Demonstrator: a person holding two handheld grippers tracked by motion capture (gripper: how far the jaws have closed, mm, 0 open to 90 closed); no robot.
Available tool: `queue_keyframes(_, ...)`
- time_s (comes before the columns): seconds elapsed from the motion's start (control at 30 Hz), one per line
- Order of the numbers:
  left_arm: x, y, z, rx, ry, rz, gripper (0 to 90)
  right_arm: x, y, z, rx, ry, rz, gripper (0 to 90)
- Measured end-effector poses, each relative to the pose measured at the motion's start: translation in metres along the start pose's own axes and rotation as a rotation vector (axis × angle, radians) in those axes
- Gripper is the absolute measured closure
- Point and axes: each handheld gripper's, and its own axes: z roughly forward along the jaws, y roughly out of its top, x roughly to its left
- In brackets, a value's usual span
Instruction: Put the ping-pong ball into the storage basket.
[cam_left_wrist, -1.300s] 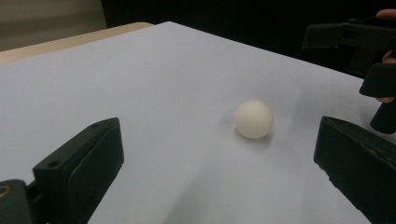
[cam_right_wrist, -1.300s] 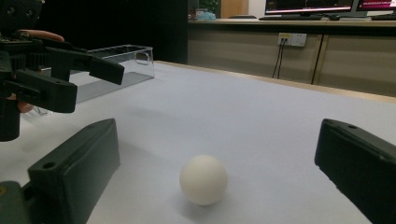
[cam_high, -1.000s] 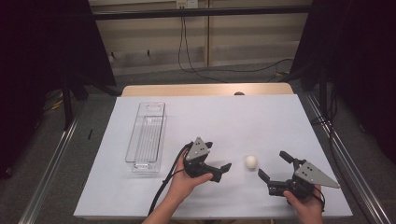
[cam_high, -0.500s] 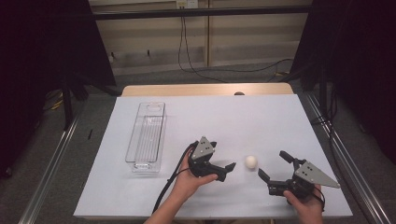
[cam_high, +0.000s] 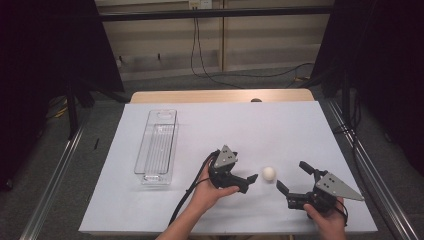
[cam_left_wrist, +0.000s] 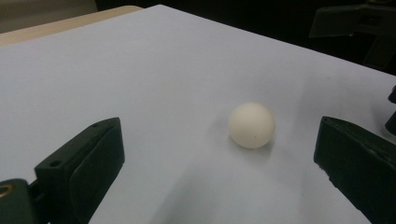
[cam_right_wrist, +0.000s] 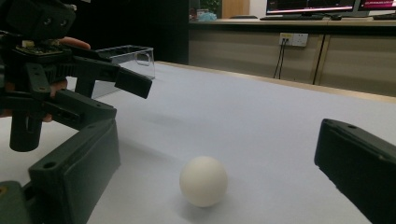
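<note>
Resting on the white table sheet (cam_high: 300, 130), the small white ball (cam_high: 269, 173) sits free between my two grippers, touching neither. My left gripper (cam_high: 250, 181) points at it from just beside, jaws spread wide and holding nothing; in the left gripper view the ball (cam_left_wrist: 251, 125) lies ahead, nearer the right-hand jaw. My right gripper (cam_high: 295, 179) is also wide open and empty on the ball's other side. Well apart to the left lies a clear plastic tray (cam_high: 156, 148).

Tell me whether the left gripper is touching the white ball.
Apart. The left gripper view shows the white ball on bare table between the left gripper's wide-open jaws, with clear table surface showing on both sides of it.
</note>
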Motion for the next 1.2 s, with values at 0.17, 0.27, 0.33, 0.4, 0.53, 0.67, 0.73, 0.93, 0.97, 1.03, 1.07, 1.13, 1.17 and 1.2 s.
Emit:
queue_keyframes(0.17,-0.001,0.000,0.004,0.011,-0.005,0.005,2.0,0.000,0.000,0.000,0.001,0.003,-0.008,0.0)
queue_keyframes(0.27,-0.001,0.001,0.006,0.013,0.006,0.008,1.9,0.000,0.000,0.000,0.004,0.007,-0.008,0.0)
queue_keyframes(0.33,-0.002,0.001,0.007,0.021,0.001,0.014,1.9,-0.001,0.000,0.001,0.003,0.007,-0.009,0.0)
queue_keyframes(0.4,-0.002,0.002,0.009,0.022,-0.001,0.017,1.9,0.000,0.000,0.001,0.005,0.007,-0.008,0.0)
queue_keyframes(0.53,-0.003,0.001,0.012,0.032,-0.001,0.013,2.0,-0.001,0.000,0.001,0.003,0.007,-0.011,0.0)
queue_keyframes(0.67,-0.004,0.002,0.014,0.036,-0.004,0.020,2.1,-0.001,0.000,0.001,0.004,-0.001,-0.003,0.0)
queue_keyframes(0.73,-0.004,0.001,0.016,0.035,-0.005,0.017,2.1,-0.002,0.000,0.001,0.004,-0.002,-0.004,0.0)
queue_keyframes(0.93,-0.005,0.001,0.019,0.037,-0.001,0.023,2.3,-0.002,0.000,0.001,0.003,-0.006,-0.004,0.0)
queue_keyframes(0.97,-0.005,0.002,0.019,0.047,0.000,0.029,2.3,-0.002,0.000,0.001,0.003,-0.006,-0.004,0.0)
queue_keyframes(1.03,-0.005,0.001,0.021,0.045,-0.006,0.024,2.3,-0.002,0.000,0.001,0.001,-0.007,-0.004,0.0)
queue_keyframes(1.07,-0.005,0.001,0.022,0.036,-0.008,0.026,2.3,-0.002,0.000,0.001,0.001,-0.006,-0.005,0.0)
queue_keyframes(1.13,-0.005,0.001,0.023,0.044,-0.010,0.026,2.3,-0.002,0.000,0.001,0.001,-0.005,-0.005,0.0)
queue_keyframes(1.17,-0.005,0.000,0.024,0.038,-0.008,0.024,2.3,-0.002,0.000,0.001,0.001,-0.005,-0.003,0.0)
queue_keyframes(1.2,-0.006,0.001,0.024,0.048,-0.006,0.022,2.3,-0.002,0.000,0.001,0.003,-0.004,0.000,0.0)
